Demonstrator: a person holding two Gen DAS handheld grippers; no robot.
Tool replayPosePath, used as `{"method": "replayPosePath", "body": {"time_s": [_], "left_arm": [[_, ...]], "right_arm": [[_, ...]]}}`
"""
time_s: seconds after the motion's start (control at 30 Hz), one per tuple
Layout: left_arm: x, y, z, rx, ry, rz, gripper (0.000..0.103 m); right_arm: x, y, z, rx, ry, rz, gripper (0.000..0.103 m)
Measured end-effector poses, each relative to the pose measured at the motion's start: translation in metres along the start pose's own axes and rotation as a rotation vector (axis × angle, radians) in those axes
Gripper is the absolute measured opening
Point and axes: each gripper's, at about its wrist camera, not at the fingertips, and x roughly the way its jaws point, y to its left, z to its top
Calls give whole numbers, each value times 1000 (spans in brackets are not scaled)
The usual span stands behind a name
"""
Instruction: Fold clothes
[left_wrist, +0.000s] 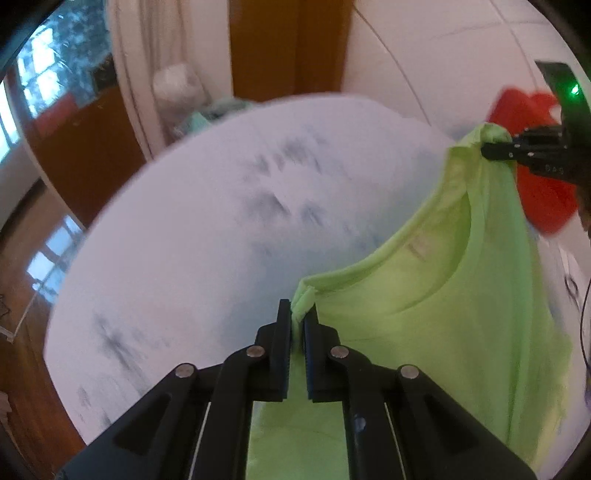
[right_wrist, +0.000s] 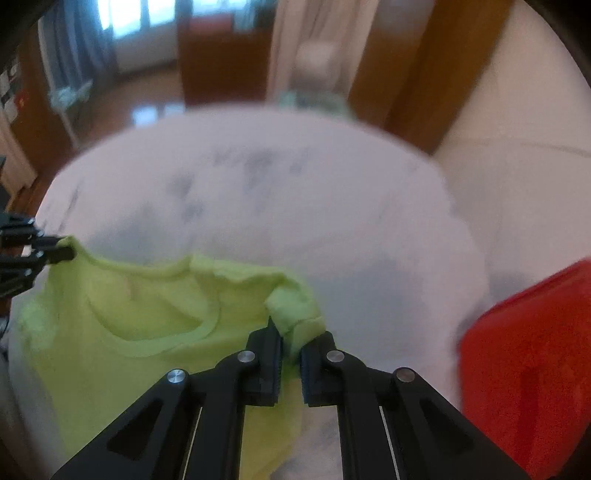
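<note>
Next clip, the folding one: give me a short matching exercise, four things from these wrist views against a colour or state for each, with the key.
Things:
1. shirt
2. left gripper
3. cloth on the right
4. sheet

Colour or state:
A. red
B. white with grey marks
C. lime green, held up at both shoulders
D. shut on a shirt corner

Pairs: 1-C, 2-D, 3-A, 4-B. The right gripper pinches the other shoulder.

Right claw (right_wrist: 291, 347) pinching green shirt (right_wrist: 140, 325) shoulder; left claw (right_wrist: 61, 249) gripping other shoulder.
</note>
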Motion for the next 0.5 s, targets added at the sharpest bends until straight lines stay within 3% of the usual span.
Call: {"method": "replayPosePath", "body": {"time_s": [0.07,0.13,0.17,0.2,0.23,0.3,0.5], "left_arm": [[13,12,21,-28,-15,27,6],[31,20,32,-43,16,60,11],[41,24,37,-47,38,77,16],[45,27,39,-47,48,88,30],[45,30,40,-44,49,95,53],[40,34,44,-41,31,91,76],[36,30,59,31,80,-122,77]], "right_arm": [[9,-7,20,46,-48,1,8],[23,-14,40,101,-86,22,20],[33,-16,51,129,-92,37,34],[41,-17,56,153,-89,34,41],[43,-17,58,178,-90,27,42],[34,-21,54,232,-107,39,42],[-32,-45,-36,510,-40,-39,43]]}}
